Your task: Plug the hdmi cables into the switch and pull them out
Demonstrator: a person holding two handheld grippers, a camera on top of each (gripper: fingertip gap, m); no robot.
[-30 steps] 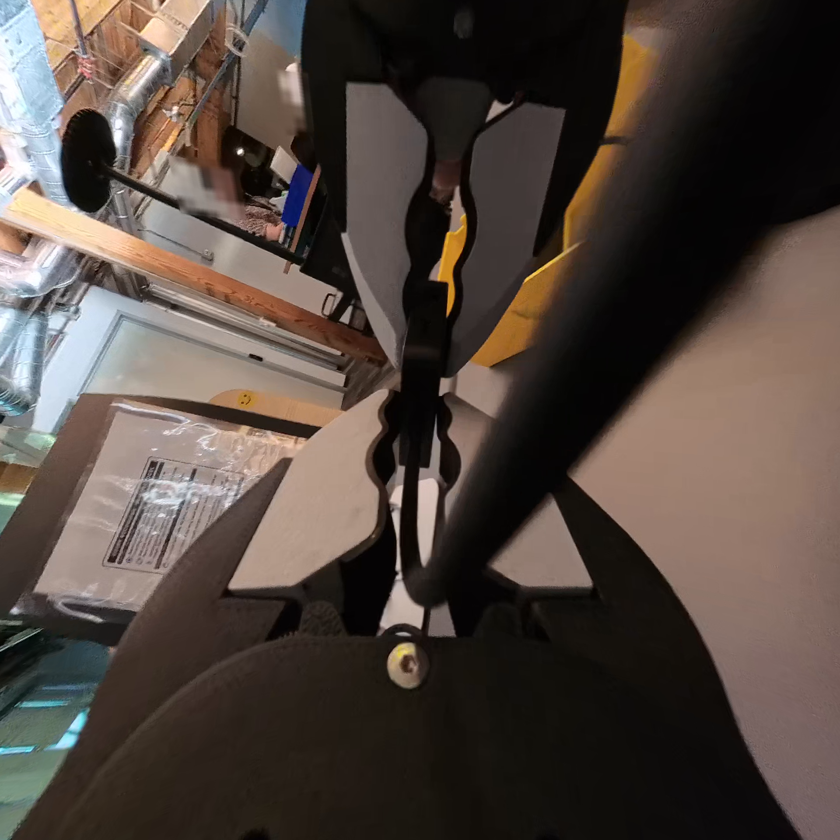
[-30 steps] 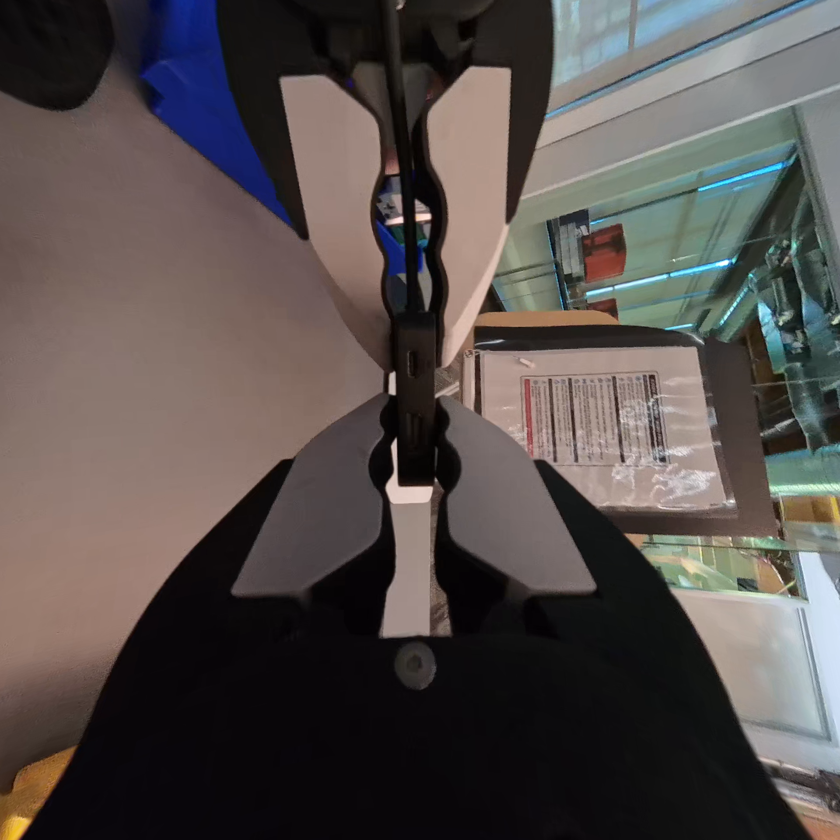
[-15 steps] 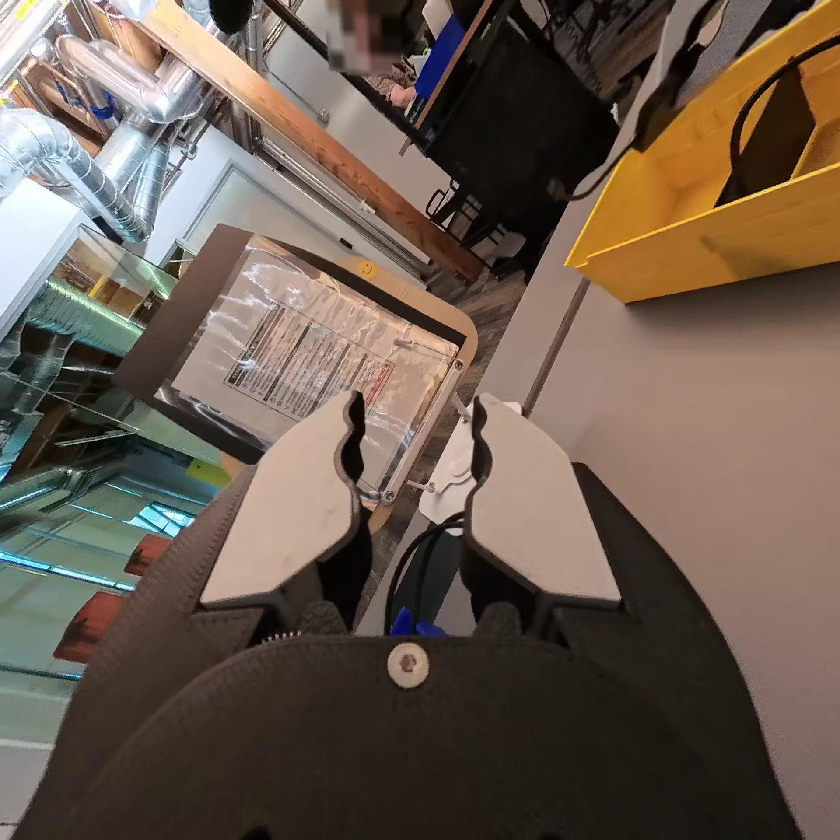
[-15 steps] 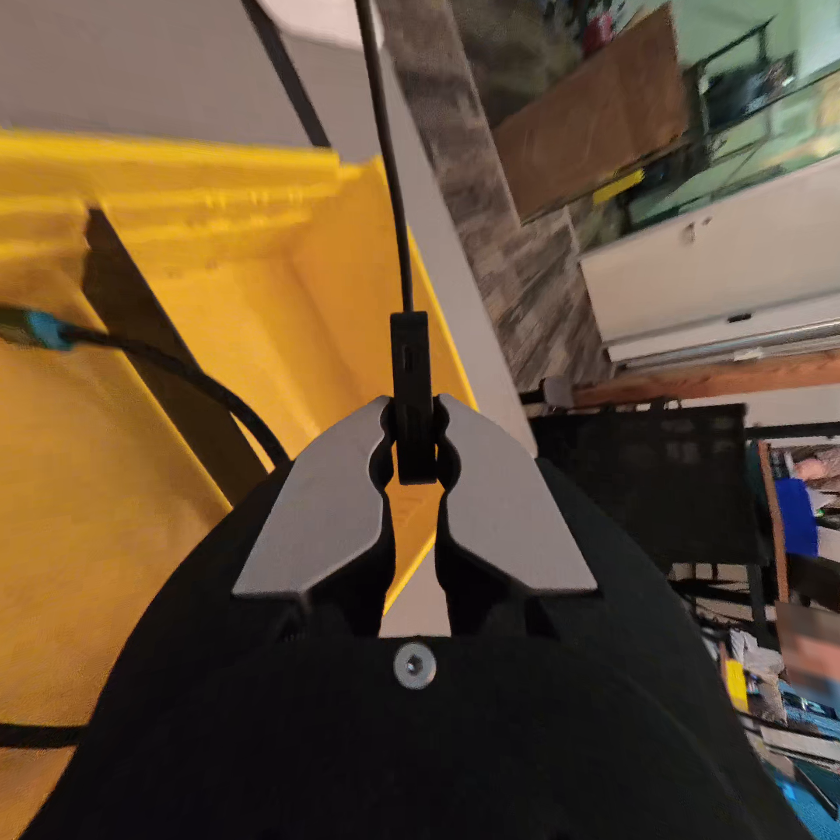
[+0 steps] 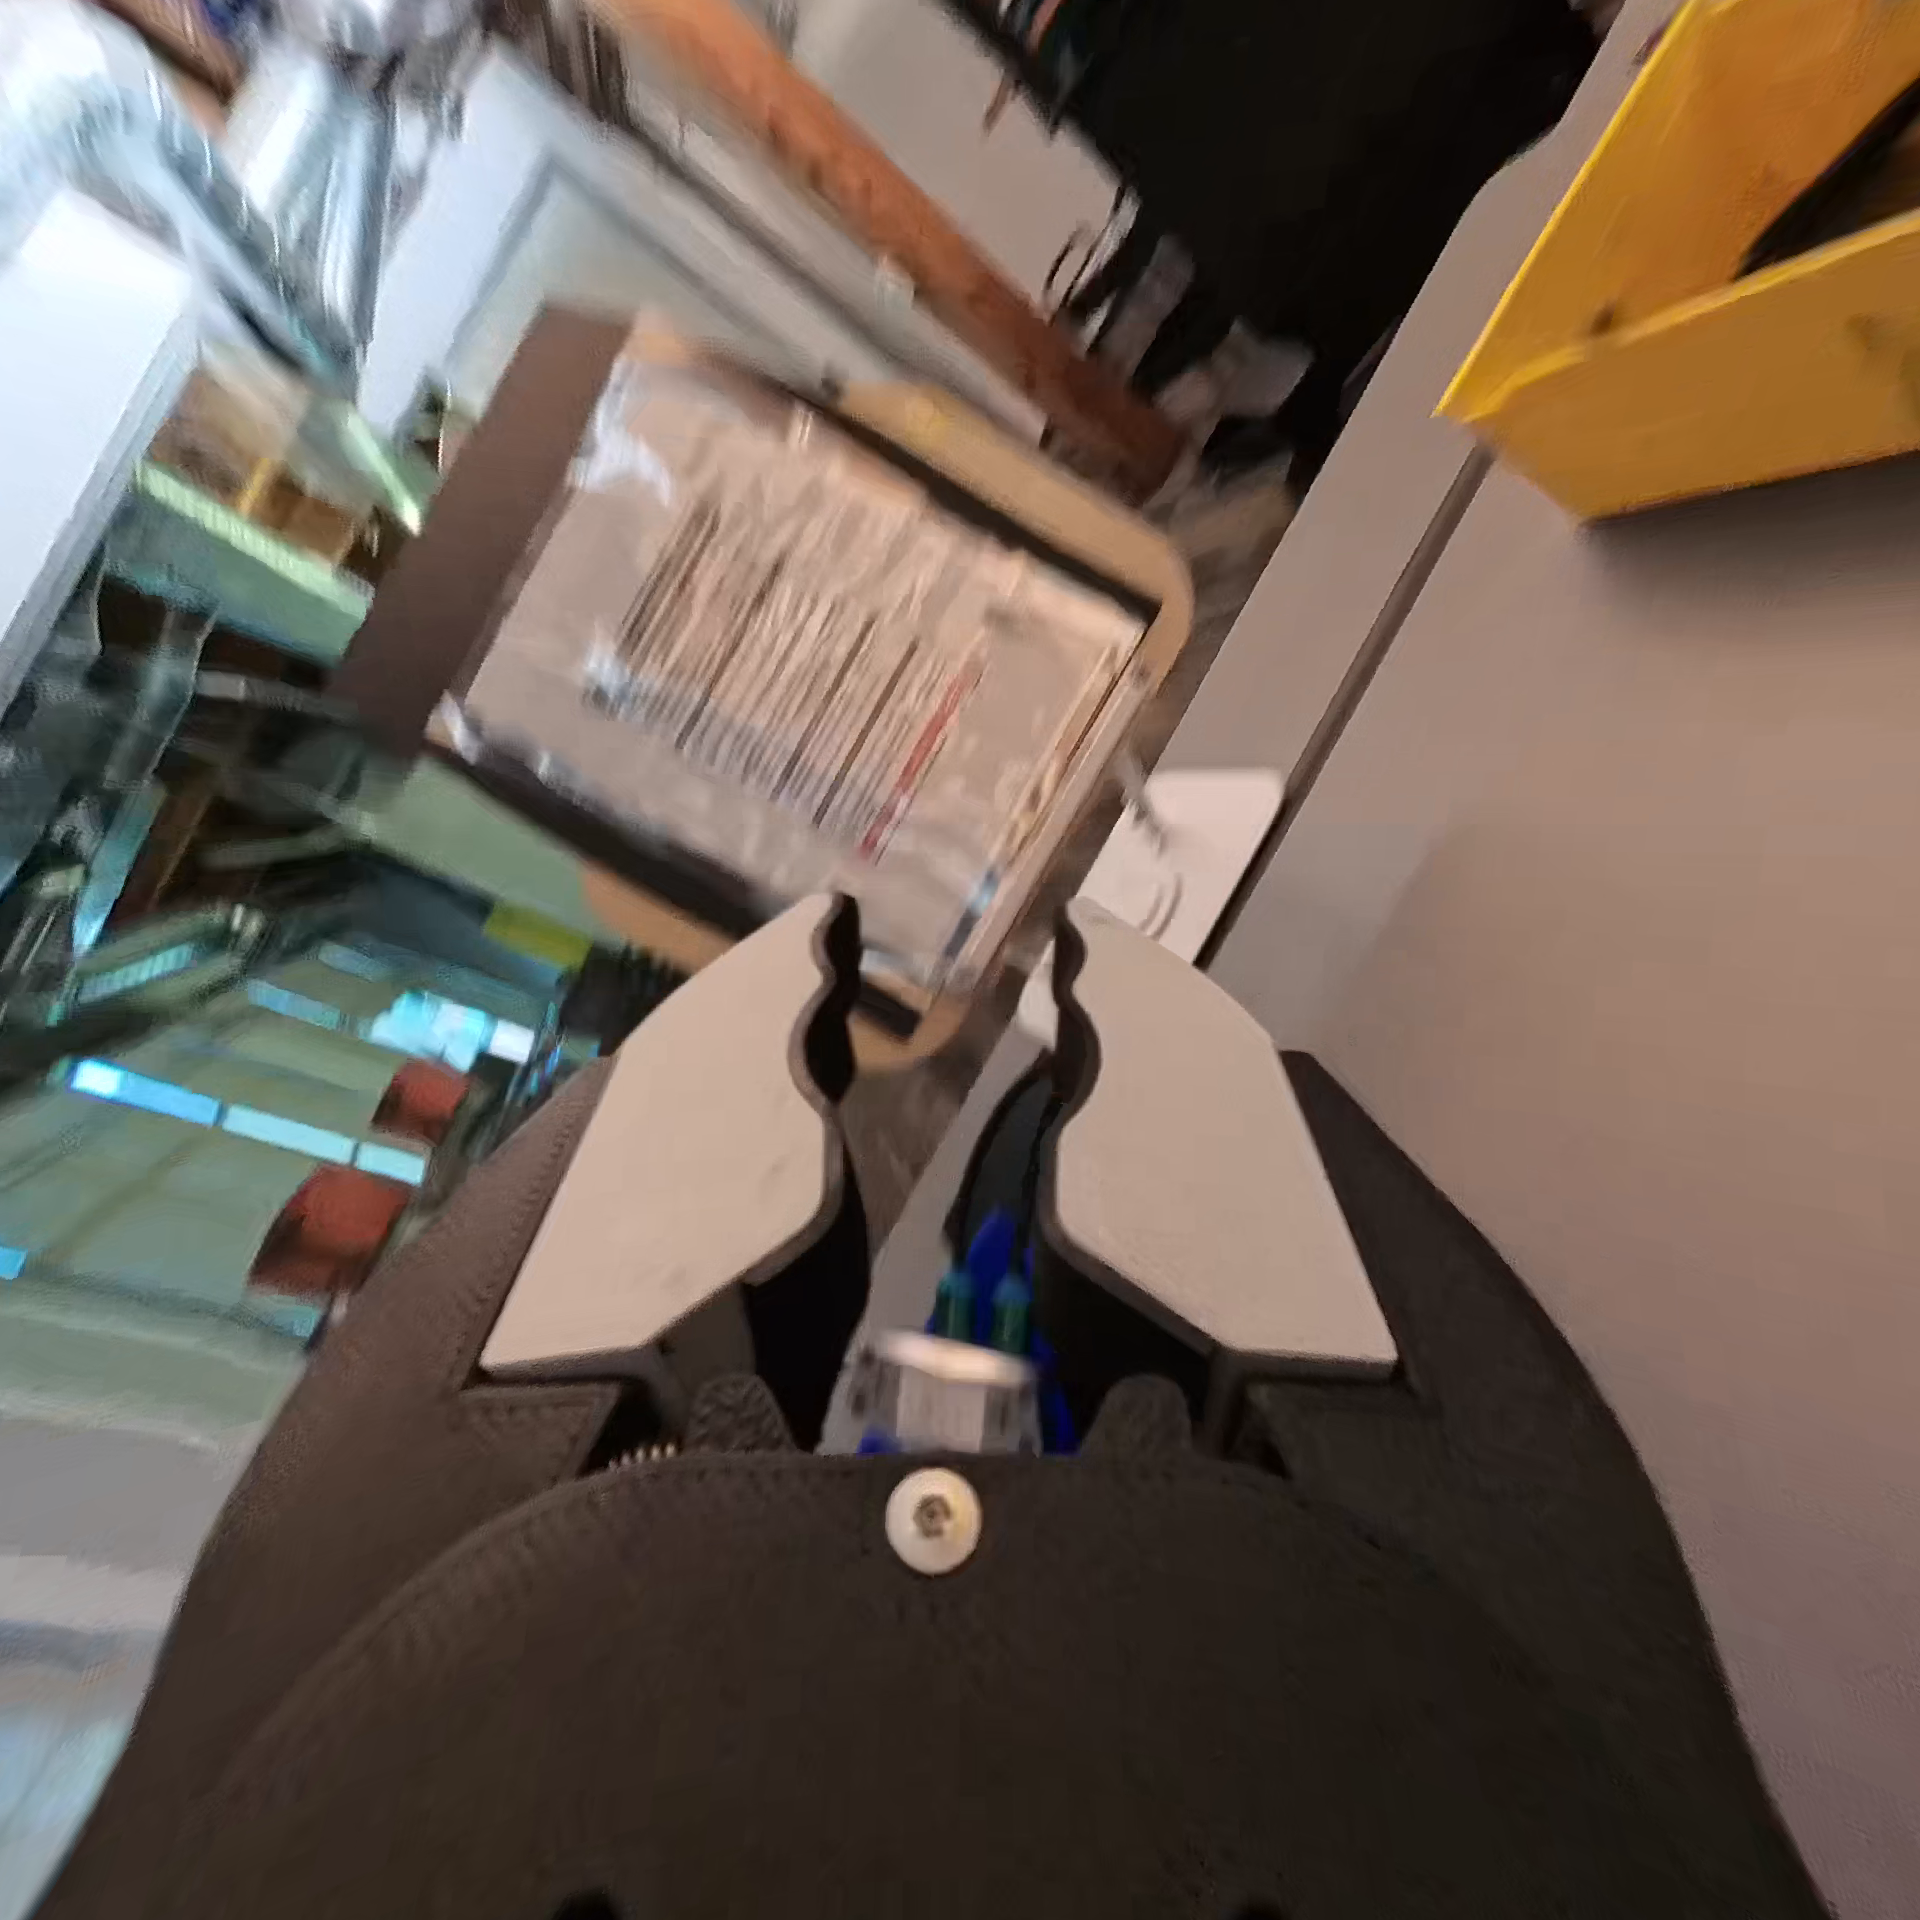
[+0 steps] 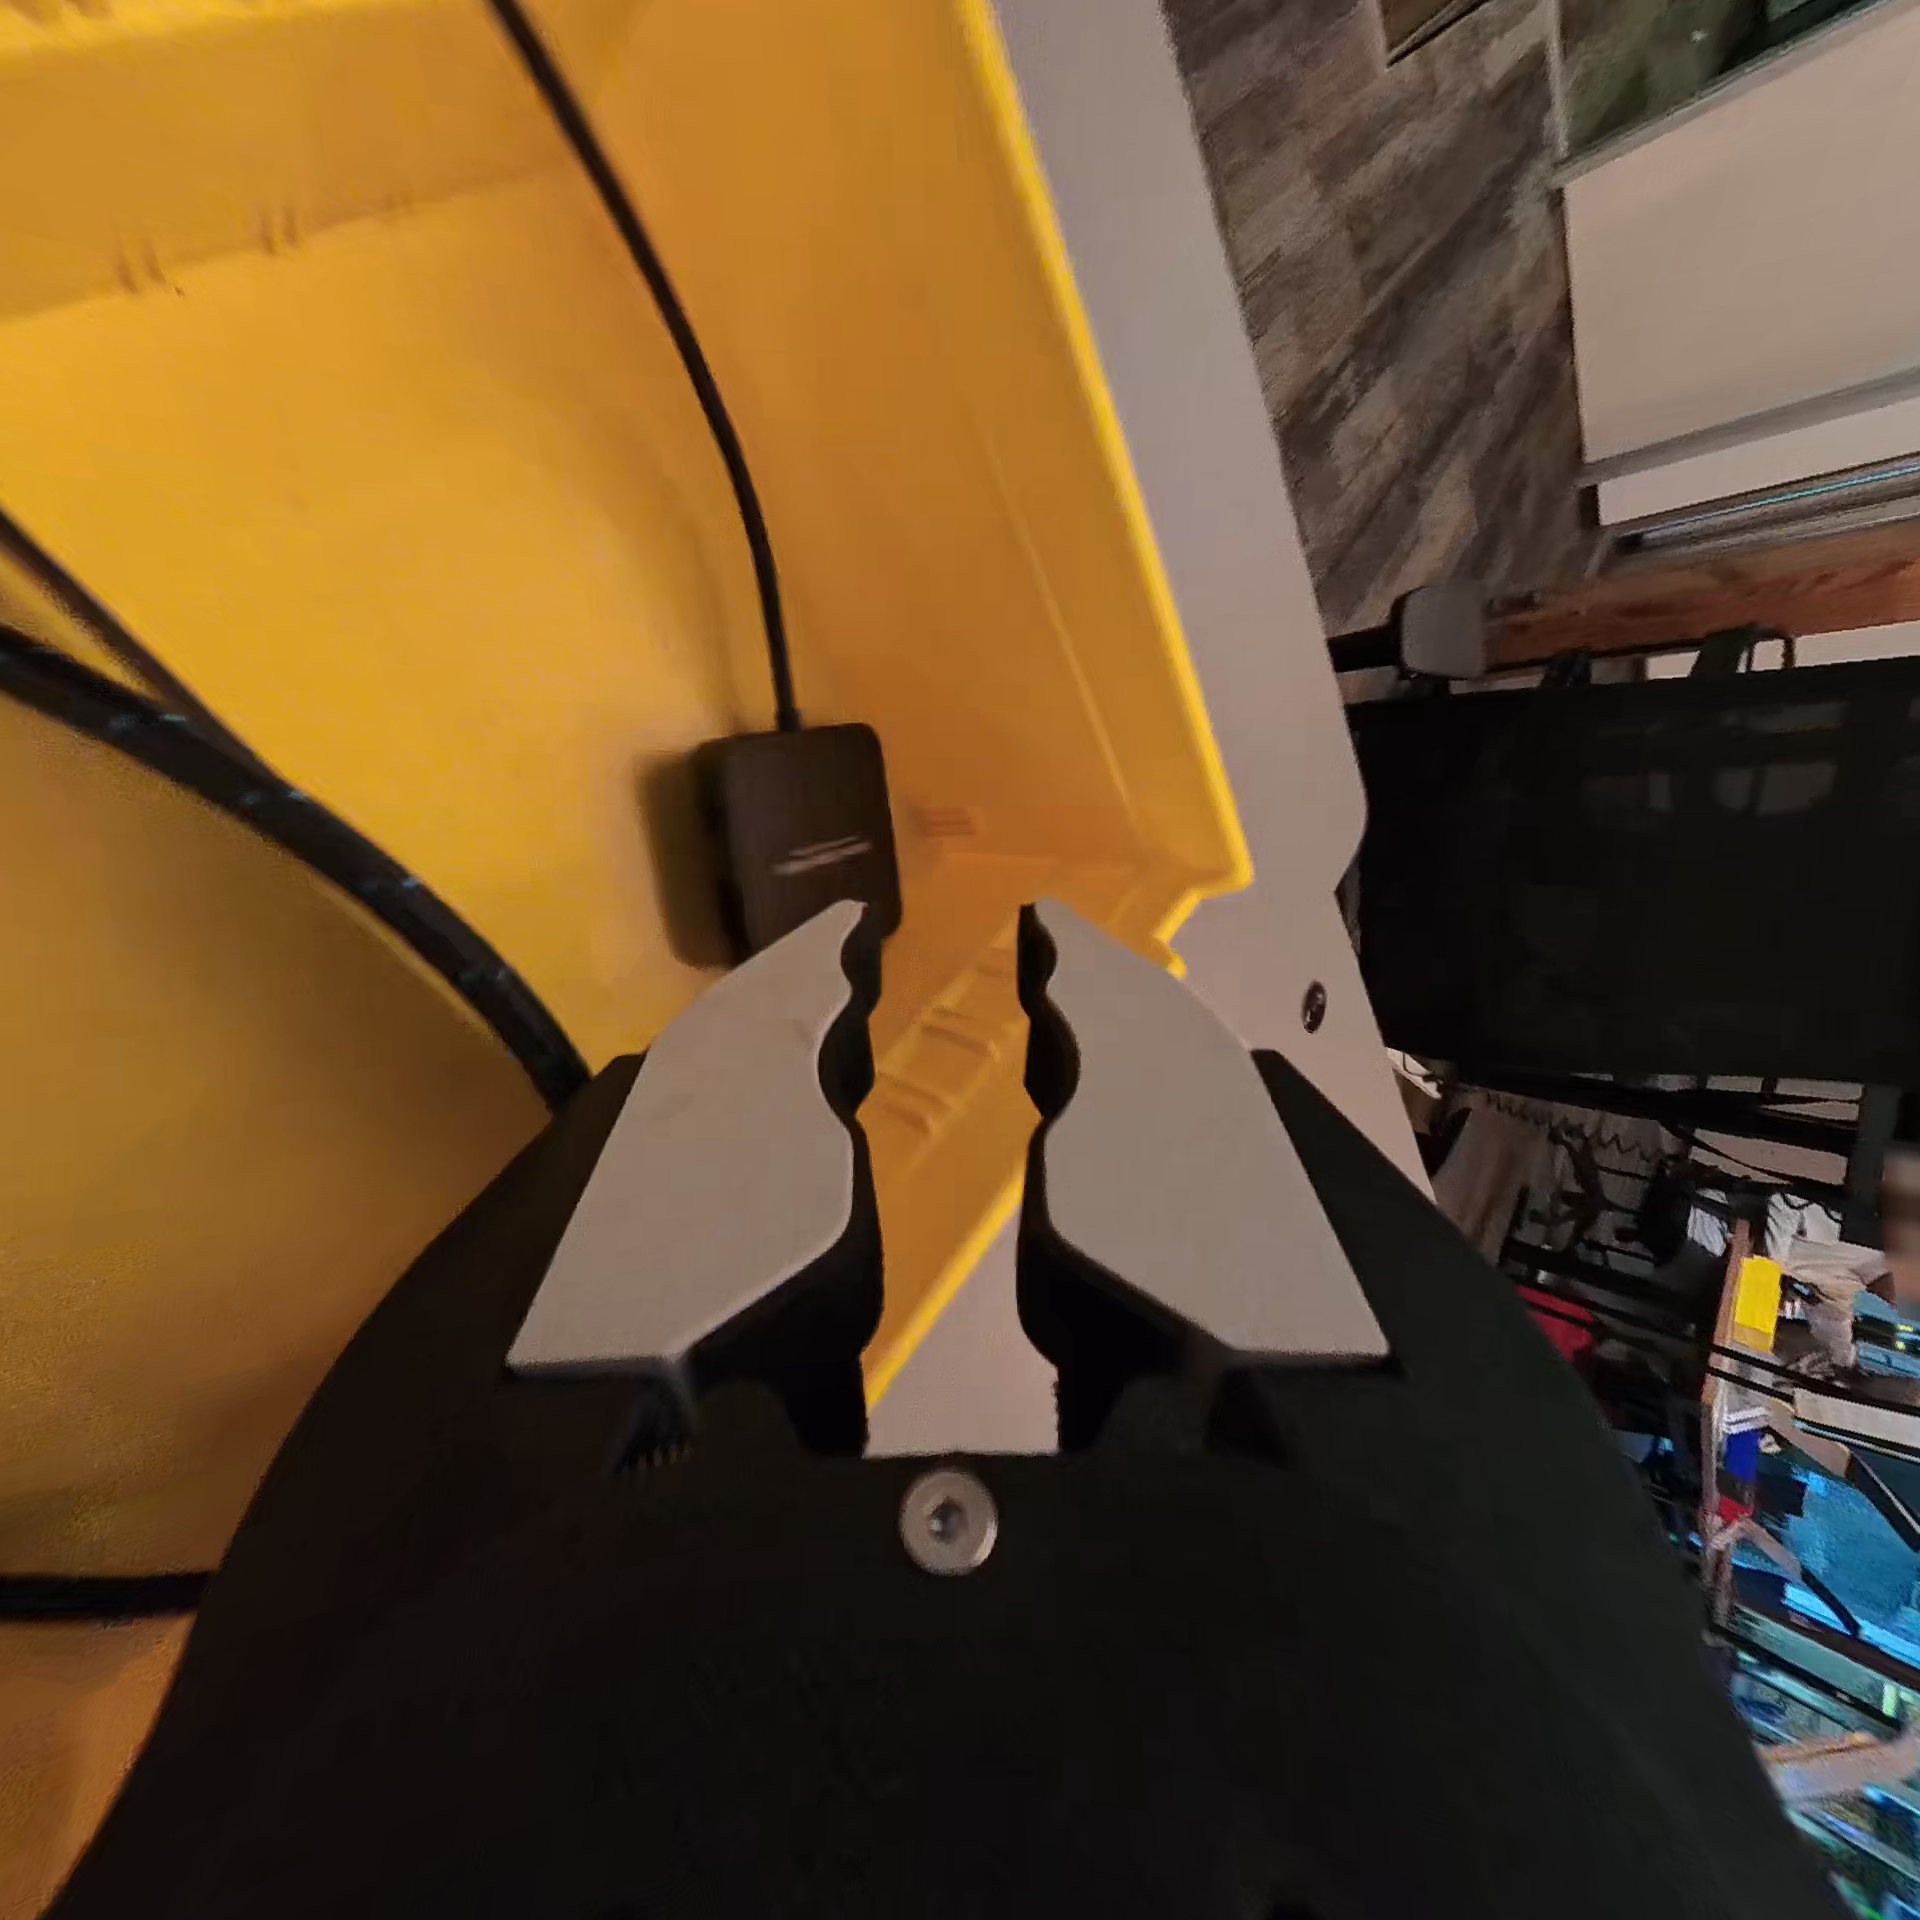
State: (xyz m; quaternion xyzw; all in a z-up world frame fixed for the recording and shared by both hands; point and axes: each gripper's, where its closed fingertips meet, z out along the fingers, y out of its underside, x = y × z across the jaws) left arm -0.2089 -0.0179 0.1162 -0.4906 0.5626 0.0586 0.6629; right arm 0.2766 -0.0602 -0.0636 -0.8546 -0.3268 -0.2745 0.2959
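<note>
The small black switch [image 6: 805, 831] is seen lying on the floor of the yellow bin [image 6: 364, 468], close to the bin's right wall, with a thin black lead [image 6: 717, 416] running from its far end up across the yellow plastic. A thicker black cable [image 6: 312, 821] is curved through the bin's left part. The right gripper [image 6: 940, 914] is held just near of the switch with its jaws spread and nothing between them (the left fingertip overlaps the switch's near corner in the view; contact cannot be told). The bin's right rim is set close to the edge of the grey table [image 6: 1226, 665], beyond which grey patterned flooring and a dark mesh panel are seen.

In the left wrist view, much blurred, the left gripper [image 5: 951, 935] is likewise spread and empty. It is held over the table's edge, with bare grey tabletop on the right and the bin's corner [image 5: 1704, 395] far right. A board bearing a plastic-sleeved sheet [image 5: 810, 707] stands beyond.
</note>
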